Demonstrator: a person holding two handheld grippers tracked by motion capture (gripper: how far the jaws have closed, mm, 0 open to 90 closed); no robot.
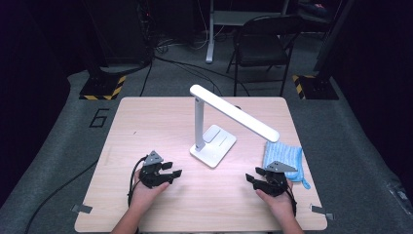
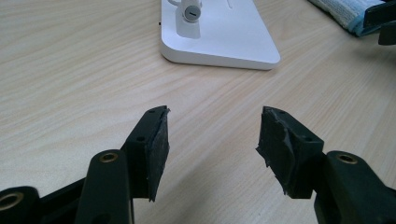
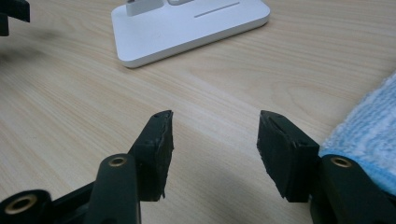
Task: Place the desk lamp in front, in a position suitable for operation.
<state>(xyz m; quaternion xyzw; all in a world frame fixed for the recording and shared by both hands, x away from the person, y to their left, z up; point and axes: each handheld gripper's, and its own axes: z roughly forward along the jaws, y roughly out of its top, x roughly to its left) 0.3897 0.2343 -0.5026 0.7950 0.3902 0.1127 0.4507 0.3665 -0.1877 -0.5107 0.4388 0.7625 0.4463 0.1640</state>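
Wide wooden counter (image 1: 160, 122) fills the middle of the high view, pale grain, a dark number on the floor just off its far left corner. Centre stage, a white desk lamp (image 1: 213, 141) stands upright on its flat base, its long head slanting down toward the right. Off to the right, near the counter's edge, a folded blue cloth (image 1: 287, 156) lies flat. Down front, the left gripper (image 1: 170, 173) sits low over the wood, jaws spread wide with bare counter between them, aimed toward the lamp base. Across from it, the right gripper (image 1: 252, 179) is likewise spread and pinching nothing, just beside the cloth's near edge. Both are well apart from the lamp.
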